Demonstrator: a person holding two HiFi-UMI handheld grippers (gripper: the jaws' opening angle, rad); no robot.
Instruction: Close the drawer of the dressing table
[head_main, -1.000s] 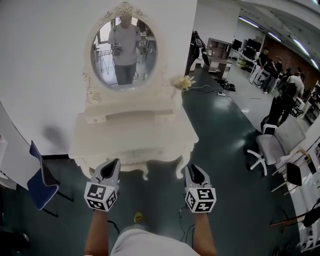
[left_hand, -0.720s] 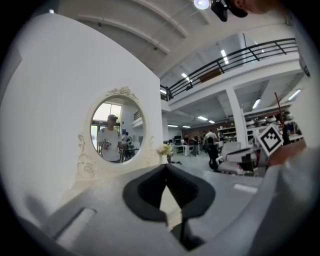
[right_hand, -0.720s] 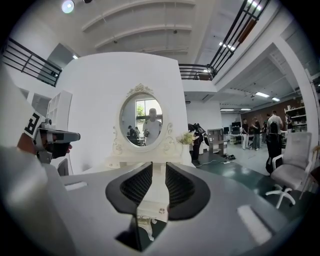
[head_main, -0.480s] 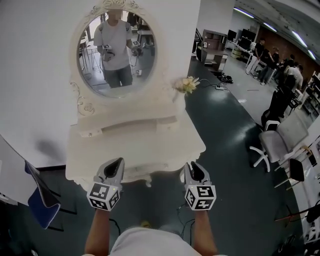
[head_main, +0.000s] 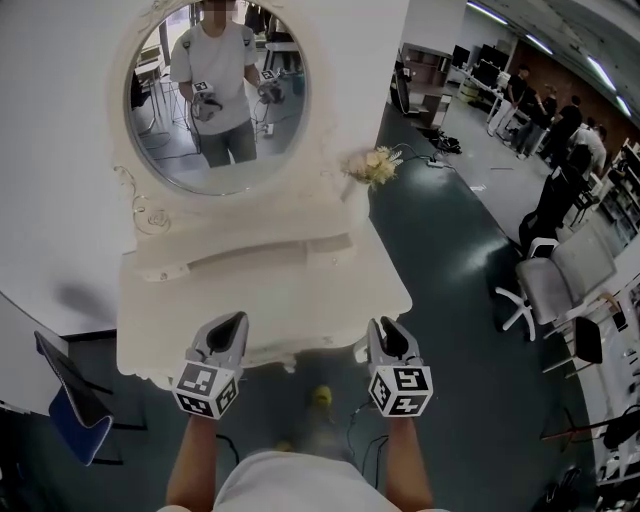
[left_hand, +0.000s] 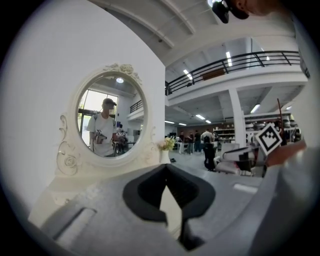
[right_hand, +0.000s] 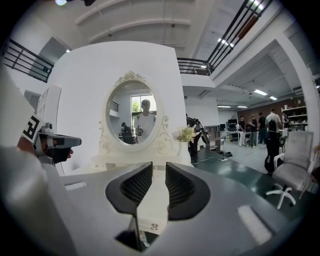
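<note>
a: what has changed in the last second?

b: the person has walked up to the dressing table (head_main: 260, 290); it fills more of the head view than it did, the mirror (head_main: 215, 90) has slid up and to the left, and the near edge of the top now lies just ahead of both tongs; the flowers (head_main: 375, 165) stand at the back right corner as before

a: so what does that mean for the job?

b: i'd say the approach is nearly done and the push has not begun; nothing is touching the table yet

a: where is the drawer?

b: in the front, under the near edge; the right gripper view shows a small knob (right_hand: 154, 227) low between the jaws, which i take to be on the drawer (right_hand: 152, 216); how far out it stands i can't tell from here

a: and the tongs?

b: the left tongs (head_main: 234, 320) have their tips pressed together, with only a wedge of gap behind them; nothing is in them; the right tongs (head_main: 384, 326) are parted by a narrow slot, pads parallel, also empty; both hang in the air short of the table front, pointing at it

a: next move?

b: likely to drop lower and press a closed tip flat on the drawer front; a push off to one side might skew it
</note>
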